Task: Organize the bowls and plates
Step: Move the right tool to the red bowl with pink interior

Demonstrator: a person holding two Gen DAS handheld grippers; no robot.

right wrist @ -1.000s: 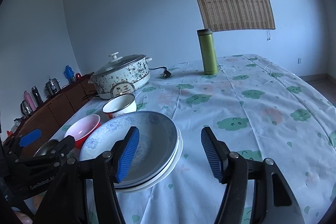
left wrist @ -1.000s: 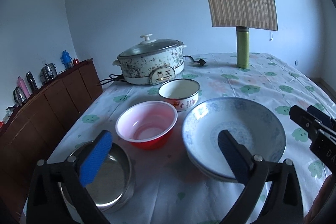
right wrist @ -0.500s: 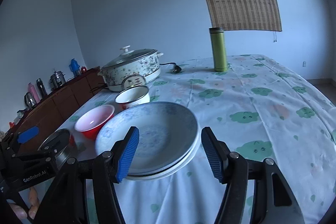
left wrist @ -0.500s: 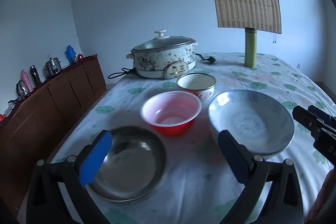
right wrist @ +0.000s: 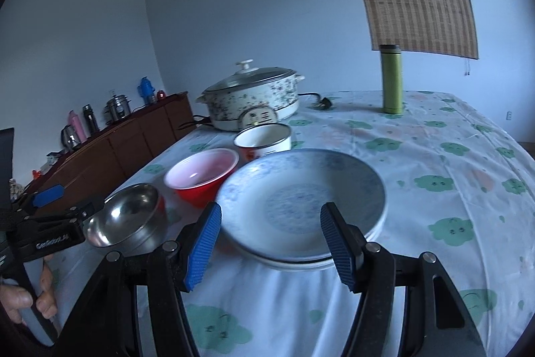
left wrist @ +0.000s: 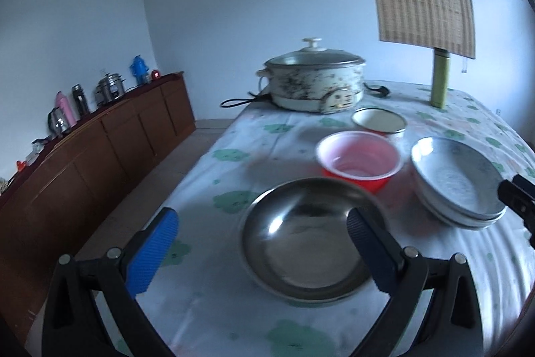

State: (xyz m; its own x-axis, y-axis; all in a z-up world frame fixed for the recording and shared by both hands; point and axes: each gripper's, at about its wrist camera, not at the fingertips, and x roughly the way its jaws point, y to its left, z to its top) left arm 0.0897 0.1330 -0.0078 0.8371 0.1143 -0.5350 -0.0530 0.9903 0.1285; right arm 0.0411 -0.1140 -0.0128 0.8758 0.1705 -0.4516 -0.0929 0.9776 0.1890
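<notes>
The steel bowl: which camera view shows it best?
The left wrist view shows the steel bowl best: it lies whole and large in front of the open left gripper. In the right wrist view the same bowl is small, at the left edge, partly behind the left gripper's frame.

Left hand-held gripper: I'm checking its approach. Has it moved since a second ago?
Yes. The left hand-held gripper has swung left: the steel bowl now sits between its open fingers, and the electric pot has shifted rightward.
</notes>
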